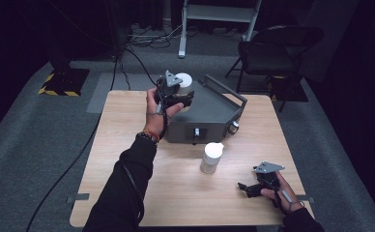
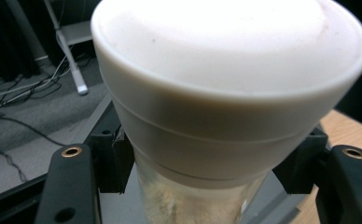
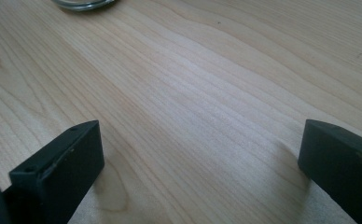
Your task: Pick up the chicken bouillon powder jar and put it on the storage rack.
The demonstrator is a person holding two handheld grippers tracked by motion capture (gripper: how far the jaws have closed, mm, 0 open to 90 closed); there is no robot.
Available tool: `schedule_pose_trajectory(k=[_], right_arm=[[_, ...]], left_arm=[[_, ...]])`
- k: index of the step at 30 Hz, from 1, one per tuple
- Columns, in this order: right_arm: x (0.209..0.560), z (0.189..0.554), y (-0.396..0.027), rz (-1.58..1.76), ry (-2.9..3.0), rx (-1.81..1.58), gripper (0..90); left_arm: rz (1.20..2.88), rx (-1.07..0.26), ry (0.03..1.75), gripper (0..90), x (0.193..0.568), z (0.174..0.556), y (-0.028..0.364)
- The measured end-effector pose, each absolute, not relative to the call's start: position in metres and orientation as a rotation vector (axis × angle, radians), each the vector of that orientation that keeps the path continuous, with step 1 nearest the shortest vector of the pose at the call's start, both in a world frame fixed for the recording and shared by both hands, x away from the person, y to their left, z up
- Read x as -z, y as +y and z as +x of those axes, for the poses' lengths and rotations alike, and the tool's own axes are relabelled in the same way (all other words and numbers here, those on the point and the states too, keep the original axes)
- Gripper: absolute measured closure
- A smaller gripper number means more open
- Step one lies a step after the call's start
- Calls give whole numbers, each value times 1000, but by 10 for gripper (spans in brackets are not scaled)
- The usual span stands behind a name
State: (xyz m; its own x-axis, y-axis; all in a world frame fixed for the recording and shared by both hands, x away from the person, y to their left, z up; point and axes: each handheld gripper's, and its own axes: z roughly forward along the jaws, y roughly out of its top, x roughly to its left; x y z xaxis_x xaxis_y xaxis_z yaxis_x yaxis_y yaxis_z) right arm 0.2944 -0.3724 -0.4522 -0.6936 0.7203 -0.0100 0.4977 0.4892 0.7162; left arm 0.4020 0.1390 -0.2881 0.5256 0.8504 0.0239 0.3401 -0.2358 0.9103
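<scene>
Left gripper (image 1: 180, 96) carries a white-capped jar (image 1: 183, 83) over the grey box (image 1: 214, 113).
Its jaws clamp the jar; the right gripper (image 1: 246, 187) rests wide open on the near-right table (image 1: 127, 145).

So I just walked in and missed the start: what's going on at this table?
A person works with a gripper in each hand. The left gripper is shut on a white-lidded jar, held over the grey box. The right gripper rests open on the wooden table. A second white-lidded jar stands in front of the box.
</scene>
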Motion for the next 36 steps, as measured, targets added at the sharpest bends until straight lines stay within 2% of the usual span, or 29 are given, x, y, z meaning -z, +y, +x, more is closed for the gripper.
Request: schedule_pose_trajectory(k=[15, 30, 36], right_arm=[[452, 295, -373, 1024, 2432, -1019, 0], [452, 295, -373, 1022, 2433, -1020, 0], [452, 295, -373, 1022, 2434, -1020, 0]], left_arm=[[1864, -668, 1083, 326, 295, 428, 120], [1887, -663, 1107, 327, 308, 433, 117], [1892, -702, 1117, 318, 311, 432, 110]])
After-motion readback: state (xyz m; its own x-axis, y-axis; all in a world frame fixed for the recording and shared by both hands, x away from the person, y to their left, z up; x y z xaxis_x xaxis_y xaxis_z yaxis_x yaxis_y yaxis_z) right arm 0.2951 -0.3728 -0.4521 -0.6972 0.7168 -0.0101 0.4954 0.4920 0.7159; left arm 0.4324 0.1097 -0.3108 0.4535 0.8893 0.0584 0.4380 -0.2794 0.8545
